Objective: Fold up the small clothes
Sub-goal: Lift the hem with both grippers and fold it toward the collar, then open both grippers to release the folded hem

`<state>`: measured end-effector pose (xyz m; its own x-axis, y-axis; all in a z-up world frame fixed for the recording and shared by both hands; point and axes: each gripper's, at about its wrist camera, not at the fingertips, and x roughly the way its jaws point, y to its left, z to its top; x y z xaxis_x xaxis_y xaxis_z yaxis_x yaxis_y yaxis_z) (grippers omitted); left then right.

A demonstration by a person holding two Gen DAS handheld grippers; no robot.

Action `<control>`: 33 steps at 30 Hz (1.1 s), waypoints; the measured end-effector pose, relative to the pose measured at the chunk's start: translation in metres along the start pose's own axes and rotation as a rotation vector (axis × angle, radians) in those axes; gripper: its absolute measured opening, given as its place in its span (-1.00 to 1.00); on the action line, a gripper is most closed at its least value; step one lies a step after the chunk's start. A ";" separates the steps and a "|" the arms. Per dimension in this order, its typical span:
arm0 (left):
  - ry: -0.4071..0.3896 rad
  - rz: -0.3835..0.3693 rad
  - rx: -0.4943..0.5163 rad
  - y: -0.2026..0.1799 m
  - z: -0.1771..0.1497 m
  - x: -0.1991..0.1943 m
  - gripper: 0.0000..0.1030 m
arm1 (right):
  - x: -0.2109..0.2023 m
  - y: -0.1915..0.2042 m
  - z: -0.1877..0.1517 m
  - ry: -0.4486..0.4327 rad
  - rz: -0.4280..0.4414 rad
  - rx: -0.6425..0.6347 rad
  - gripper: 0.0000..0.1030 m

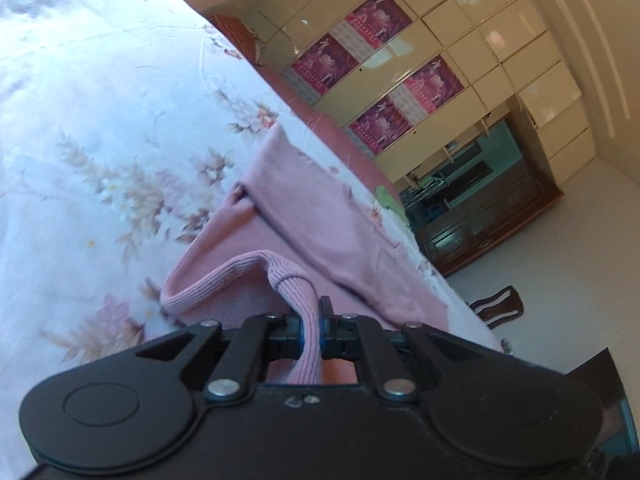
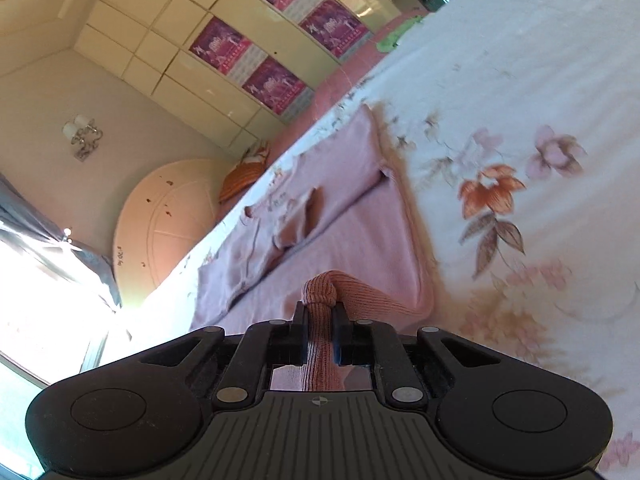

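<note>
both hand-held grippers, left (image 1: pixel 311 320) and right (image 2: pixel 320 330), clench the pink garment's (image 1: pixel 320 208) ribbed hem on the bed (image 1: pixel 100 120); next we carry it toward the far edge of the garment.

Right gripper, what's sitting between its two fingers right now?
A bunched ribbed edge of the pink garment sits between the fingers of the right gripper, which is shut on it. This shows in the right wrist view.

Two black handheld grippers

Round side housings and silver pivot screws are seen on the left gripper (image 1: pixel 310 316); a ribbed grey plate is borne by the right gripper (image 2: pixel 320 320).
</note>
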<state>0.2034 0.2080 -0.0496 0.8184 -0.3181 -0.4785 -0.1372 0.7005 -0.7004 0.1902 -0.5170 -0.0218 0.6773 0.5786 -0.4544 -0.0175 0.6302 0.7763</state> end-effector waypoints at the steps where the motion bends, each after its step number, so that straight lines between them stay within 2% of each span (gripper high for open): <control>1: -0.003 -0.006 0.007 -0.006 0.011 0.009 -0.90 | 0.006 0.004 0.012 -0.009 0.005 0.001 -0.80; 7: -0.004 -0.010 0.092 -0.031 0.078 0.085 -0.90 | 0.064 0.022 0.087 -0.048 0.015 0.020 -0.80; 11: 0.046 0.010 0.106 -0.030 0.114 0.157 -0.90 | 0.120 0.013 0.130 -0.034 -0.017 0.073 -0.80; 14: 0.084 0.029 0.094 -0.024 0.129 0.202 -0.90 | 0.159 -0.004 0.150 -0.014 -0.042 0.132 -0.80; 19: 0.138 0.071 0.134 -0.012 0.143 0.261 -0.90 | 0.212 -0.026 0.171 0.011 -0.107 0.161 -0.80; 22: 0.144 0.029 0.142 -0.008 0.152 0.285 -0.77 | 0.237 -0.038 0.181 0.008 -0.085 0.188 -0.78; 23: 0.139 0.036 0.154 -0.011 0.154 0.289 -0.67 | 0.242 -0.041 0.185 0.012 -0.086 0.191 -0.49; 24: 0.131 0.048 0.159 -0.013 0.156 0.290 -0.45 | 0.243 -0.041 0.189 -0.006 -0.125 0.185 0.23; 25: 0.122 0.051 0.161 -0.014 0.157 0.288 -0.28 | 0.238 -0.036 0.189 -0.052 -0.159 0.157 0.54; 26: 0.101 0.047 0.173 -0.015 0.159 0.283 0.12 | 0.230 -0.031 0.191 -0.111 -0.168 0.102 0.66; 27: 0.060 0.053 0.211 -0.017 0.158 0.277 0.27 | 0.226 -0.026 0.192 -0.115 -0.168 0.064 0.65; 28: 0.037 0.063 0.260 -0.020 0.158 0.273 0.27 | 0.225 -0.021 0.192 -0.096 -0.178 0.027 0.65; 29: 0.038 0.077 0.313 -0.022 0.161 0.271 0.27 | 0.224 -0.014 0.190 -0.079 -0.192 -0.041 0.54; 30: 0.047 0.083 0.354 -0.024 0.163 0.271 0.27 | 0.225 -0.007 0.187 -0.060 -0.212 -0.110 0.35; 32: 0.100 0.071 0.465 -0.031 0.162 0.275 0.25 | 0.235 0.008 0.177 0.008 -0.257 -0.253 0.14; 33: 0.131 0.090 0.528 -0.035 0.160 0.281 0.25 | 0.240 0.013 0.172 0.031 -0.276 -0.309 0.09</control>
<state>0.5277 0.1962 -0.0745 0.7355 -0.2950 -0.6099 0.1224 0.9433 -0.3086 0.4792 -0.4589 -0.0450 0.6653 0.3782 -0.6437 -0.0616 0.8871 0.4575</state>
